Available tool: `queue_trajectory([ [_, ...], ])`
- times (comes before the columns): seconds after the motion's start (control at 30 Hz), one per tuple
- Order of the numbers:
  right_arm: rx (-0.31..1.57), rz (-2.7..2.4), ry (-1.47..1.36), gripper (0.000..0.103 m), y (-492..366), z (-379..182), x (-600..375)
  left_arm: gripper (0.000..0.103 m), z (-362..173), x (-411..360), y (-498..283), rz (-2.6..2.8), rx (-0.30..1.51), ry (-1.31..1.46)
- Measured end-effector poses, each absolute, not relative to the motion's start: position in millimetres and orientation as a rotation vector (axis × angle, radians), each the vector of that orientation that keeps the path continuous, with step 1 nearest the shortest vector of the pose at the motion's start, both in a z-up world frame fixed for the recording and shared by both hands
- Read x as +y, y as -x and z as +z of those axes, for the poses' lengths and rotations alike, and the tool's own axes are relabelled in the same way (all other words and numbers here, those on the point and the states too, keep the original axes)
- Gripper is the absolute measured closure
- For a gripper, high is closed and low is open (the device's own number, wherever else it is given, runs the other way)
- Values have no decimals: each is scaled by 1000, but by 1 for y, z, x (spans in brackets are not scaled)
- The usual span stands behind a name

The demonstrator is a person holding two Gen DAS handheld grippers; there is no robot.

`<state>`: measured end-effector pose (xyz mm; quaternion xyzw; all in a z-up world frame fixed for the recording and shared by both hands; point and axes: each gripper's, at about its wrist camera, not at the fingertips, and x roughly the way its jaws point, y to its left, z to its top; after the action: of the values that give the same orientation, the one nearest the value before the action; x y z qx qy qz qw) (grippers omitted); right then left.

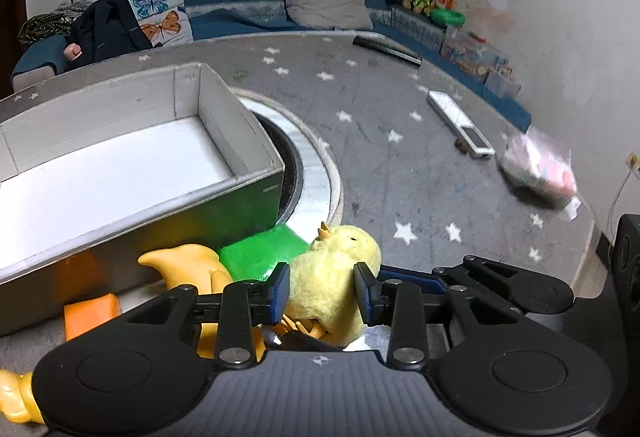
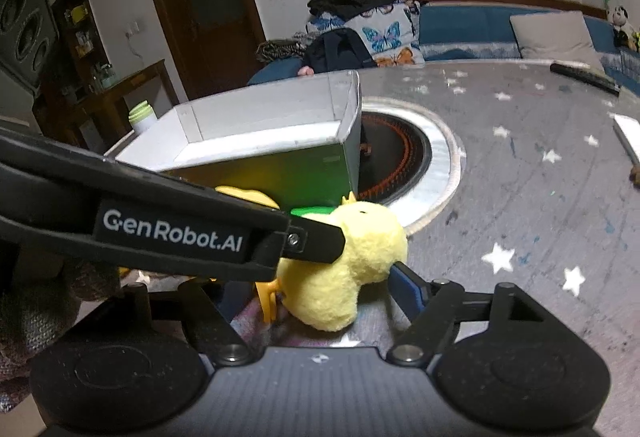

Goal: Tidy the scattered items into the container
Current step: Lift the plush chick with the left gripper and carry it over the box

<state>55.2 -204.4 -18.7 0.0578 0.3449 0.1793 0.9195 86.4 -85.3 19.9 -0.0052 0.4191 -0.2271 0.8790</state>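
Note:
A yellow plush chick [image 1: 326, 279] lies on the grey star mat, close to the near side of the white cardboard box [image 1: 256, 183]. My left gripper [image 1: 322, 291] has a finger on each side of the chick and presses into it. In the right wrist view the chick [image 2: 352, 265] shows with the left gripper's black finger [image 2: 312, 239] against it. My right gripper [image 2: 336, 297] is open around the chick from behind; its left finger is hidden. A green block [image 1: 260, 251], an orange block [image 1: 90, 315] and a yellow plastic toy [image 1: 188, 263] lie beside the box.
A round inset burner [image 1: 316, 165] lies in the mat behind the box. A white remote [image 1: 460, 125], a dark remote [image 1: 386, 49] and a plastic-wrapped pack [image 1: 538, 167] lie on the mat to the right. A sofa with cushions stands behind.

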Motion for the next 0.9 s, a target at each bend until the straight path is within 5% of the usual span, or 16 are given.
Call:
queue_trajectory([
  [0.5,537,456,-1,27,-99,37,-183,66,74,-50,-111,-356,697,105],
  [0.9,603,518,47,27,-178,21,-173,66,47,-22,-179,-263,763,229],
])
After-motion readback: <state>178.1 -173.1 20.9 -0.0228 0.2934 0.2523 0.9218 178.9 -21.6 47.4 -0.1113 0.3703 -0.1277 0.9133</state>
